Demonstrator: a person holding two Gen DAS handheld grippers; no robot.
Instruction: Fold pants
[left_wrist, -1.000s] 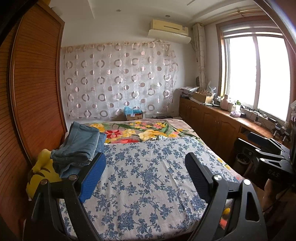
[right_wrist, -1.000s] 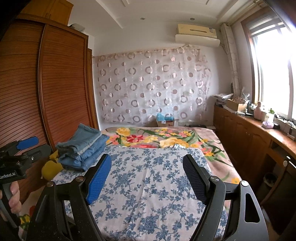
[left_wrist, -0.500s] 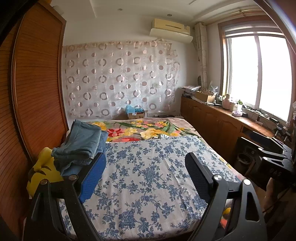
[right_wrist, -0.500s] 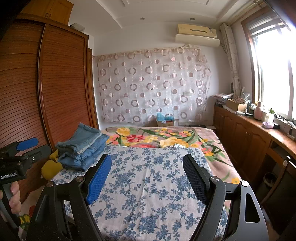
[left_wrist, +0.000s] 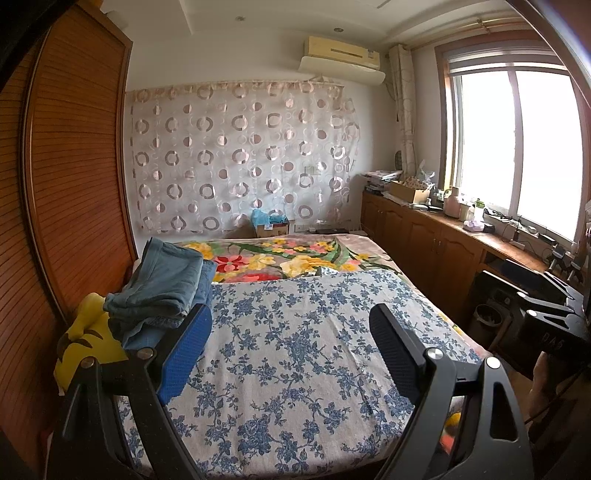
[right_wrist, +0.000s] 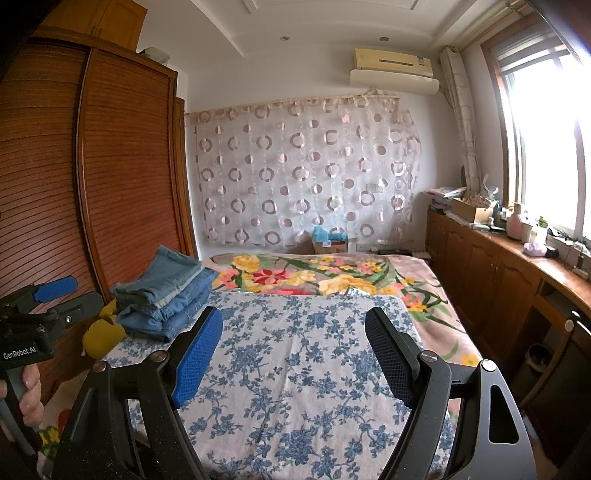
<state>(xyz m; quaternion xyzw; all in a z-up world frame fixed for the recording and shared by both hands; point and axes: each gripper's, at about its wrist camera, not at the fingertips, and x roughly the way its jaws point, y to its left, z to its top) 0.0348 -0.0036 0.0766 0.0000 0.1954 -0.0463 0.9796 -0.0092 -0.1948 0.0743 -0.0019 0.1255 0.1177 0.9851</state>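
A stack of folded blue denim pants (left_wrist: 162, 288) (right_wrist: 166, 291) lies at the left edge of the bed, close to the wardrobe. My left gripper (left_wrist: 289, 312) hovers open over the blue floral sheet (left_wrist: 295, 369), its blue left pad just right of the stack, nothing between the fingers. My right gripper (right_wrist: 293, 314) is also open and empty above the same sheet (right_wrist: 295, 387), with the stack off to its left. The left gripper's blue pad (right_wrist: 55, 288) and the hand (right_wrist: 29, 391) holding it show at the right wrist view's left edge.
A yellow plush toy (left_wrist: 85, 343) sits under and beside the pants. A bright flowered blanket (right_wrist: 314, 275) covers the far half of the bed. A slatted wooden wardrobe (right_wrist: 122, 192) stands on the left. Wooden cabinets (left_wrist: 436, 251) with clutter run under the window on the right.
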